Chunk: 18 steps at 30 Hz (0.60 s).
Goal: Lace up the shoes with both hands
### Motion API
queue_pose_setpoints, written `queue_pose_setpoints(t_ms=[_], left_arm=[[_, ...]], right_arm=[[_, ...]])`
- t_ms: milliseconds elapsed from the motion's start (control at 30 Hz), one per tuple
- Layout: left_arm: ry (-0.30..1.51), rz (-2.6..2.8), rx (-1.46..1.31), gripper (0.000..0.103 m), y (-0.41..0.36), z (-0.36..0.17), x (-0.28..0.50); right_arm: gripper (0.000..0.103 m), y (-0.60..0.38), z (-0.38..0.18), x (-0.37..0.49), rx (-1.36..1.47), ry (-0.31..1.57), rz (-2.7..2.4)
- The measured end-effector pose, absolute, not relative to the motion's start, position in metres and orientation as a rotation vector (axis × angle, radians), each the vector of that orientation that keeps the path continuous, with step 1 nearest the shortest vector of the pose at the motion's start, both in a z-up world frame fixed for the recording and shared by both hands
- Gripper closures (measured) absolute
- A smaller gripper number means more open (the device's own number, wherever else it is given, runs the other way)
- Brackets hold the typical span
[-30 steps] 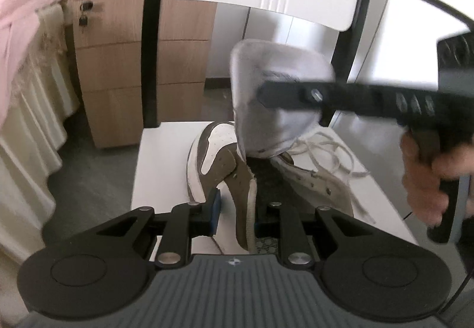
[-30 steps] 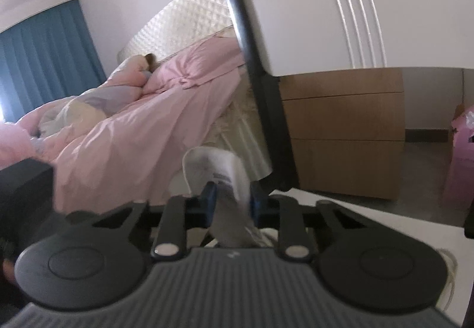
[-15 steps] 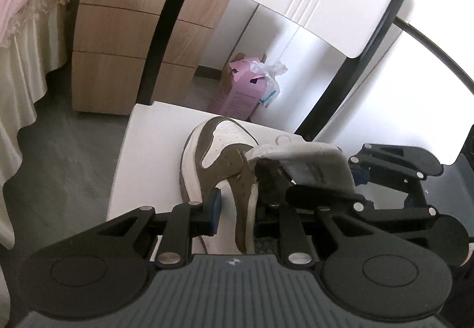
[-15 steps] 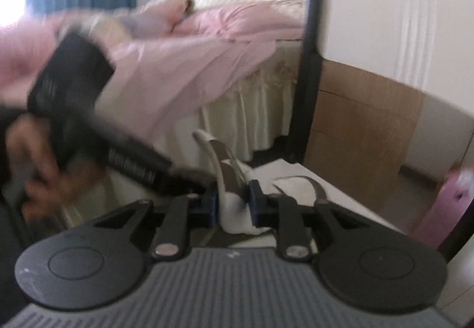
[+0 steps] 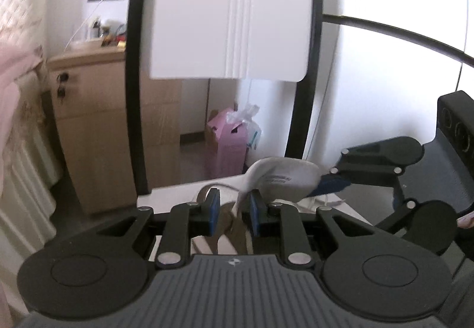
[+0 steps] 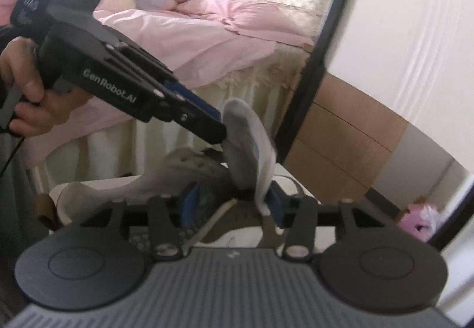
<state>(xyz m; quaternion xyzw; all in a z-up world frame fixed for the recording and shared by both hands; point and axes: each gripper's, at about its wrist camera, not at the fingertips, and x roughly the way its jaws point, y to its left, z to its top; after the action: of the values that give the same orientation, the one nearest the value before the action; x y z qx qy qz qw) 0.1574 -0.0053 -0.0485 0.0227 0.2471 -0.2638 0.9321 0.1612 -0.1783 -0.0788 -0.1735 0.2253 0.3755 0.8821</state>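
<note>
While the shoe point(image 5: 234, 227) lies on the white chair seat point(image 5: 166, 194), the left wrist view shows the left claw point(image 5: 234, 211) part open, its blue pads flanking the base of the grey tongue point(image 5: 281, 177) near the seat's rear edge. The right claw point(image 5: 331, 183) enters from the right, pads at the tongue's tip; whether it grips cannot be told.

In the right wrist view, the right claw point(image 6: 231, 205) stands part open, one pad touching the upright tongue point(image 6: 246, 144). The left claw point(image 6: 219, 128), held by a hand point(image 6: 29, 91), meets the tongue from the left.
</note>
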Motion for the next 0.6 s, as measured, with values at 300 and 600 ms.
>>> queue_pose_setpoints(t_ms=[300, 600], left_arm=[[0.376, -0.701, 0.201, 0.023, -0.026, -0.051, 0.152], [0.423, -0.730, 0.230, 0.057, -0.051, -0.074, 0.178]], right_arm=[[0.068, -0.194, -0.084, 0.153, -0.085, 0.618, 0.649], [0.072, -0.214, -0.099, 0.165, 0.236, 0.730, 0.618]])
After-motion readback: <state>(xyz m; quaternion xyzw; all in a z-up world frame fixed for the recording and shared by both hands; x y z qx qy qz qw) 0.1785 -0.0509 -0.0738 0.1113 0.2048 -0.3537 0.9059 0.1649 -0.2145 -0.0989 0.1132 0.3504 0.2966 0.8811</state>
